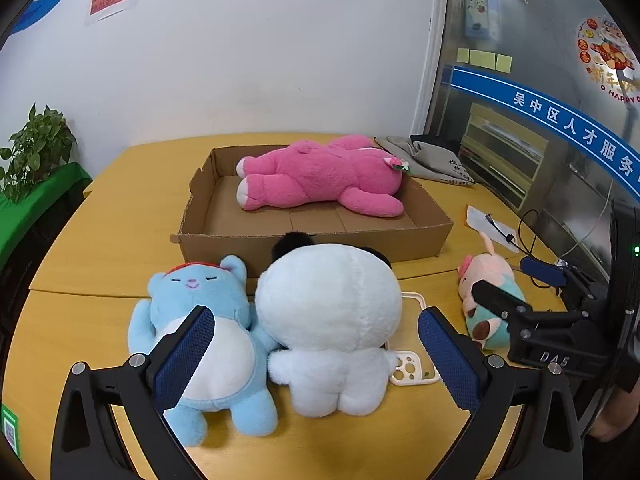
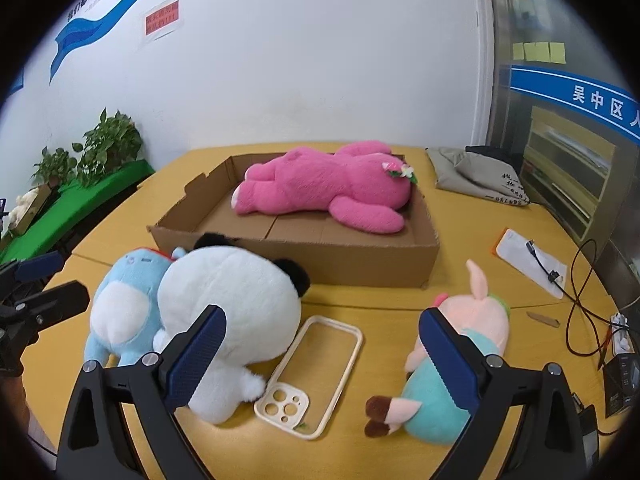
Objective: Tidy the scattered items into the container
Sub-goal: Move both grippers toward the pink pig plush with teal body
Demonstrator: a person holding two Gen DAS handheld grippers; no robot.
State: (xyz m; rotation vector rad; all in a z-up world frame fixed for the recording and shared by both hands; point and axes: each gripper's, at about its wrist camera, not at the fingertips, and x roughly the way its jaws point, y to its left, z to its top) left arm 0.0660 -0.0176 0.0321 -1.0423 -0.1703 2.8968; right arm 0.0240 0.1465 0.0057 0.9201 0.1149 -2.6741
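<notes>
Nearest to me, both tools hang over the near edge of the yellow tabletop (image 1: 100, 216), tilted down toward the toys. My left hand-held gripper (image 1: 316, 356) stands spread wide with nothing pinched; its blue pads (image 1: 188, 356) flank the white panda plush (image 1: 332, 320), which sits with its back to me, so I judge that toy is lined up for the next grab. My right hand-held gripper (image 2: 320, 356) is likewise spread and empty, framing a cream phone case (image 2: 310, 376) that lies flat between the panda and the pig plush (image 2: 460, 364).

The blue bear plush (image 1: 200, 340) lies on its back, pressed against the panda's left side, so closing on one may drag the other. The pig rests on its side to the right, apart from the rest, an easy single pick for the right tool.

Beyond the toys, the cardboard box (image 1: 312, 246) sits open and shallow, its near wall just behind the panda's head. The pink bear plush (image 1: 320, 176) already lies inside along the far half, which leaves the near strip of the floor free for the smaller toys.

Farther right, a folded grey bag (image 1: 432, 160) and a white packet with a cable (image 2: 532, 260) lie on the tabletop; whether those count as clutter I cannot tell.
</notes>
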